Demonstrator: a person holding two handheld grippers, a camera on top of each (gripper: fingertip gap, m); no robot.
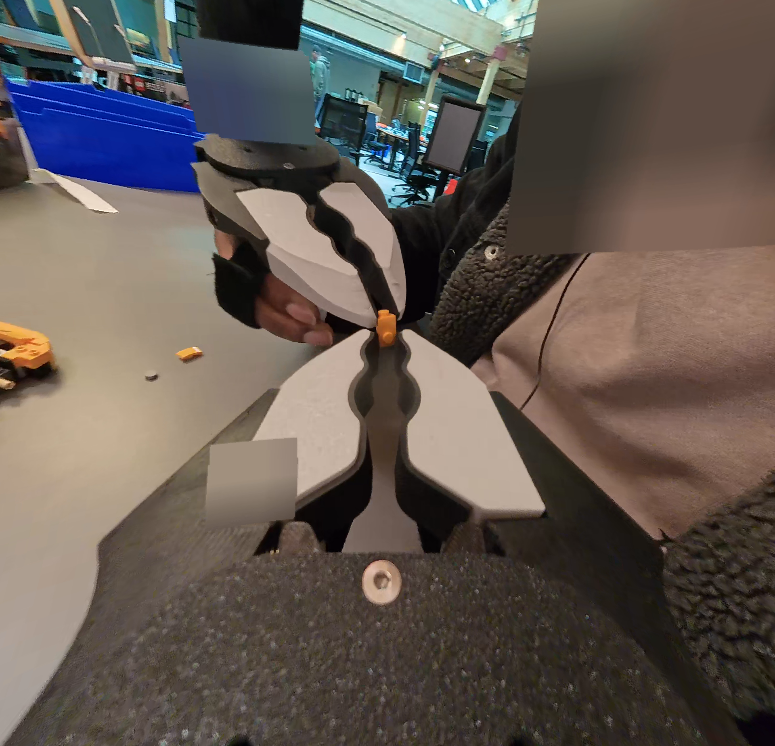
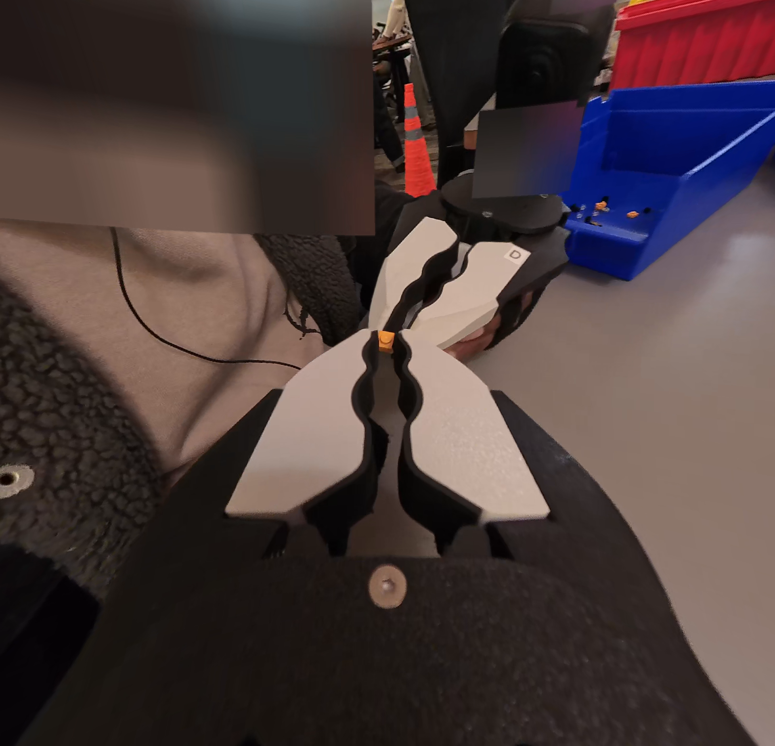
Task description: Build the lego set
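A: Left tool [image 1: 385, 340] — tips nearly together, pinching a small orange brick [image 1: 386, 328] at the very ends. Right tool [image 1: 383, 312] meets it head-on from 12 o'clock, fingers closed down to a thin gap at the same brick.

B: Who actually holds it?

A: Can't say. In the right wrist view the right tool [image 2: 386, 344] has the orange brick [image 2: 386, 342] between its tips, and the left tool [image 2: 390, 327] noses in from 12 o'clock, touching or nearly touching it. Both tools look clamped on the 1 piece, held in the air above the grey table [image 1: 105, 273], in front of the person's beige top [image 1: 629, 369].

B: Anything else around?

A: Left wrist view: partly built orange model [image 1: 23, 354] at 9 o'clock on the table, a loose orange piece [image 1: 189, 353] just right of it, a small dark round part [image 1: 151, 376] below that piece. A gloved hand [image 1: 268, 302] grips the right tool. Right wrist view: blue bin [image 2: 671, 172] at 2 o'clock with a few small orange parts [image 2: 602, 206] inside; a red bin [image 2: 692, 42] behind; orange cone [image 2: 417, 147] at 12 o'clock.
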